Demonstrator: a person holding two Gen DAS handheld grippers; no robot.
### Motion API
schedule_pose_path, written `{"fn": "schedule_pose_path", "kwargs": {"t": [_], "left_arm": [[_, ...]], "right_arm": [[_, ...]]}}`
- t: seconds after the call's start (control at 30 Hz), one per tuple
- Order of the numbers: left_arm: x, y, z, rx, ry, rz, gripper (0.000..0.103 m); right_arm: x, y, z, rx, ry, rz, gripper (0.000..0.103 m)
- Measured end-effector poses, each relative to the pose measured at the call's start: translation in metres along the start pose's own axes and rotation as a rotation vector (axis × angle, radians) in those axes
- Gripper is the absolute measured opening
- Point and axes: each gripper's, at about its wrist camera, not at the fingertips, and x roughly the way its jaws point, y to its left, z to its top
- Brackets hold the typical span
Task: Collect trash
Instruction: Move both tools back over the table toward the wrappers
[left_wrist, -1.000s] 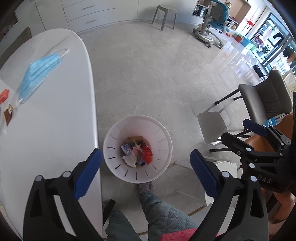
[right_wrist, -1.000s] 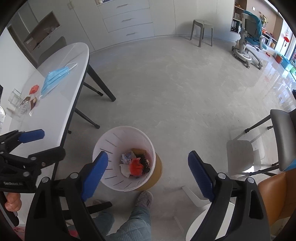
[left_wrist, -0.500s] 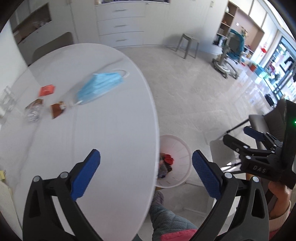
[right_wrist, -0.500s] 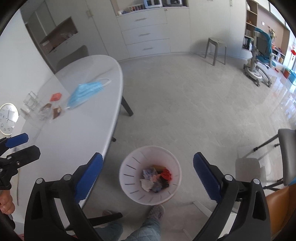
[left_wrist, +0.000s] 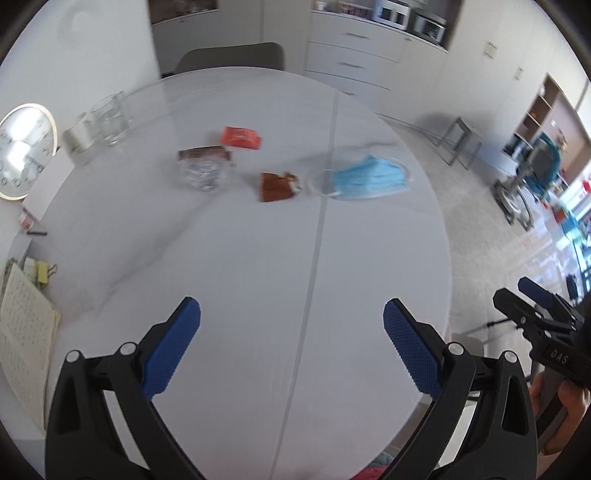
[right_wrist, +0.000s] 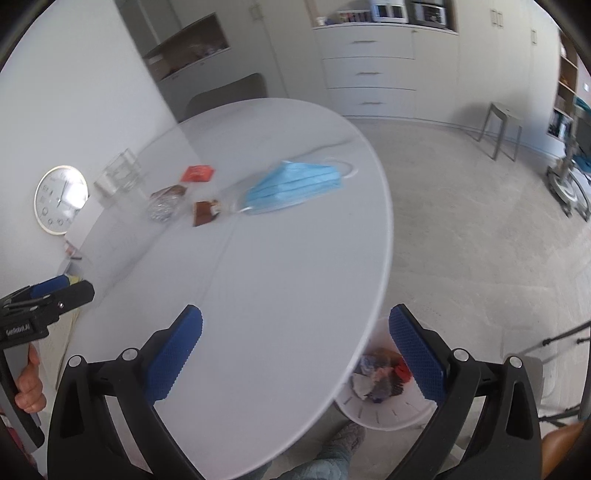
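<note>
Both grippers empty and wide open over the white table (left_wrist: 258, 277), trash waiting on it

From where I'm driving, my left gripper (left_wrist: 291, 343) and right gripper (right_wrist: 295, 350) both hang above the near end of the table, jaws spread, nothing between the blue pads. Toward the table's far side there's a blue face mask (left_wrist: 369, 177) closest to the right edge, a brown wrapper (left_wrist: 277, 186) just beside it, then a crumpled clear wrapper (left_wrist: 201, 170) and a red packet (left_wrist: 240, 137) a bit further back. Some clear glasses (left_wrist: 107, 122) stand at the table's far left edge, a wall clock (right_wrist: 61, 199) leaning past them. The white bin (right_wrist: 384, 391) sits on the floor, tucked half under the table's near right edge, already holding mixed scraps
</note>
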Motion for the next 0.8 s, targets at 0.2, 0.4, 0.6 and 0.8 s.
{"fn": "schedule_pose_path", "kwargs": {"t": [0.2,0.4,0.6,0.8], "left_arm": [[0.013,0.04,0.017,-0.074,0.0,0.041,0.095],[0.044,0.061,0.043,-0.124,0.014,0.047,0.095],[0.093,0.092,0.081,-0.246,0.049,0.022,0.095],[0.148,0.117,0.122,-0.313,0.084,0.051,0.095]], "right_arm": [[0.03,0.05,0.023,-0.092,0.025,0.062,0.1],[0.066,0.081,0.051,-0.165,0.057,0.101,0.1],[0.12,0.102,0.08,-0.207,0.098,0.124,0.1],[0.176,0.12,0.103,-0.227,0.124,0.145,0.1]]}}
